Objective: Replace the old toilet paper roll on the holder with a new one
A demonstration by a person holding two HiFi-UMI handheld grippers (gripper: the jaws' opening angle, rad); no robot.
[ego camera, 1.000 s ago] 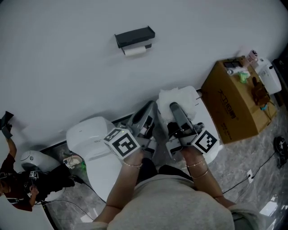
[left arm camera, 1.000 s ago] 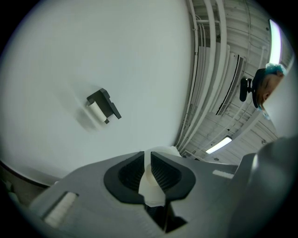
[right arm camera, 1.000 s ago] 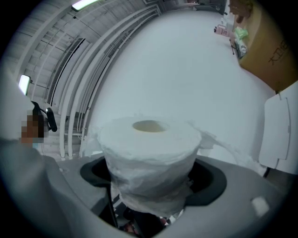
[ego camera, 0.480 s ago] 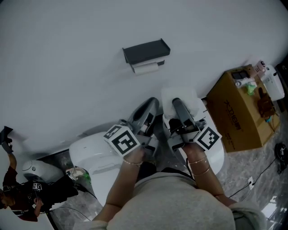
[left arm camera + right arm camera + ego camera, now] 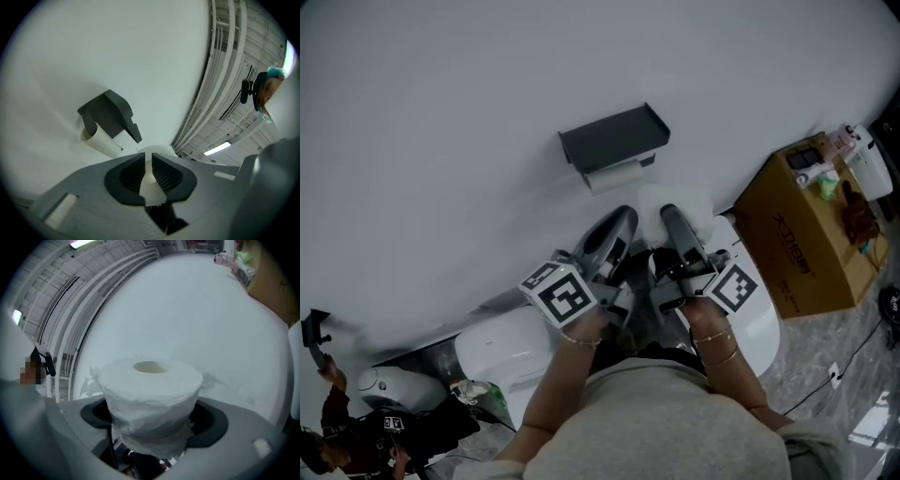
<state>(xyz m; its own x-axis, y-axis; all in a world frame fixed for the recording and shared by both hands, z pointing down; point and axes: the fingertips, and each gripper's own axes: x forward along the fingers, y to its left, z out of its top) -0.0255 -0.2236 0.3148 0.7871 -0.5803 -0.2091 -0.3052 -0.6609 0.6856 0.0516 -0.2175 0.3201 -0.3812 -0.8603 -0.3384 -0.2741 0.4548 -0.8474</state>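
Left gripper (image 5: 151, 174): jaws closed, empty, beside the right one.
Right gripper (image 5: 673, 220): clamped on new roll (image 5: 149, 397), core end-up.
Holder (image 5: 614, 139): dark, fixed to wall (image 5: 441, 112).
Old roll (image 5: 615, 175): thin, on holder under its shelf.

Compared with a second ago, the holder (image 5: 614, 141) and its old roll (image 5: 617, 175) show larger and nearer the middle of the head view. The new roll (image 5: 694, 202) in the right gripper (image 5: 668, 216) now sits just below the holder, no longer well apart from it, and the left gripper (image 5: 622, 217) is nearer too. The toilet (image 5: 502, 347) slides toward the bottom edge
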